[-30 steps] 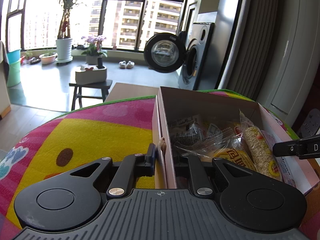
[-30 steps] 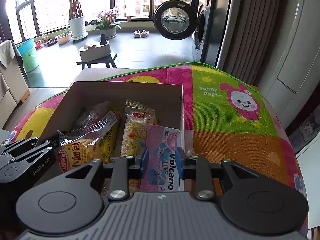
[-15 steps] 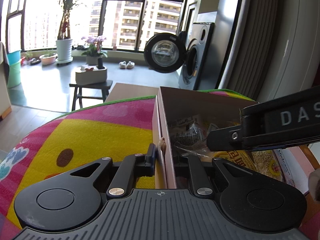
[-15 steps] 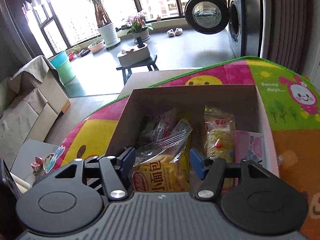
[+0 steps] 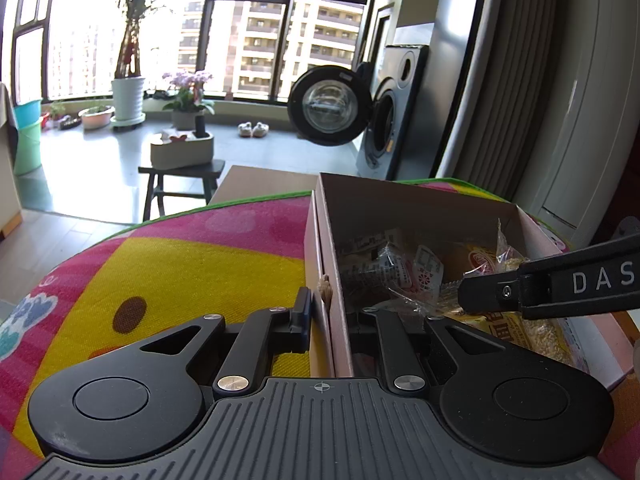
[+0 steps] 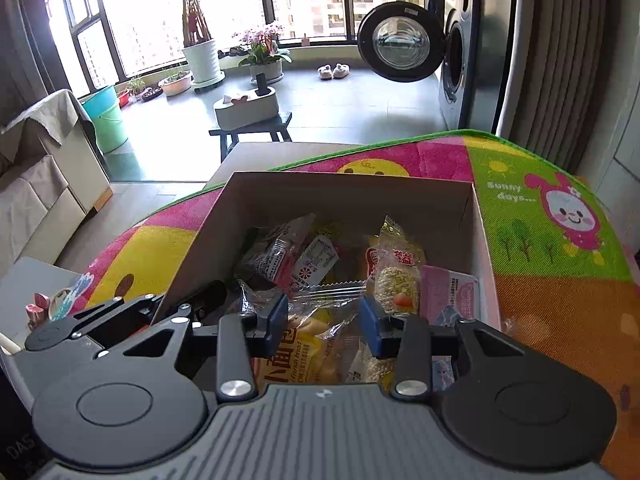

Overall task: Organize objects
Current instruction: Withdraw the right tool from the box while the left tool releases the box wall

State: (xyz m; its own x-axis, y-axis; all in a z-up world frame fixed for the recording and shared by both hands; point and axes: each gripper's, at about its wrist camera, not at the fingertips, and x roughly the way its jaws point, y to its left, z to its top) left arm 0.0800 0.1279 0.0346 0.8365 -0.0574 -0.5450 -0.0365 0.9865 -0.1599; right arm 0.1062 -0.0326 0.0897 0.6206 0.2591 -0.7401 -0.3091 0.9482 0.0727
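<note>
A: Bright balcony room, colourful play mat point(image 6: 552, 300) under everything. Where's the task stuff?

B: Cardboard box point(image 6: 352, 196) on the mat, straight ahead of the right gripper point(image 6: 324, 322). Snack packets piled inside. Yellow bread packet point(image 6: 308, 344) sits right between the right gripper's blue pads.

A: Gripping it?

B: Jaws wide apart, a pad on either side of the packet's clear crimped top; can't tell if they touch it. Not clamped.

A: Other packets?

B: Puffed-rice bar packet point(image 6: 398, 276) just right of the pads, pink box point(image 6: 450, 294) beyond it against the box's right wall. Small pink-and-white sachets point(image 6: 296, 264) farther ahead, left of centre.

A: Left gripper?

B: Left gripper point(image 5: 326, 314) straddles the box's near left wall point(image 5: 326, 248), one finger outside over the mat, the other inside. Closed down narrow on that wall, pinching it as far as I can see. Right gripper's black finger marked DAS reaches in from its right point(image 5: 560, 284).

A: Background?

B: Washing machine point(image 6: 460, 52) with its door open far ahead, stool point(image 6: 250, 130) with a tissue box, potted plants by the window.
</note>
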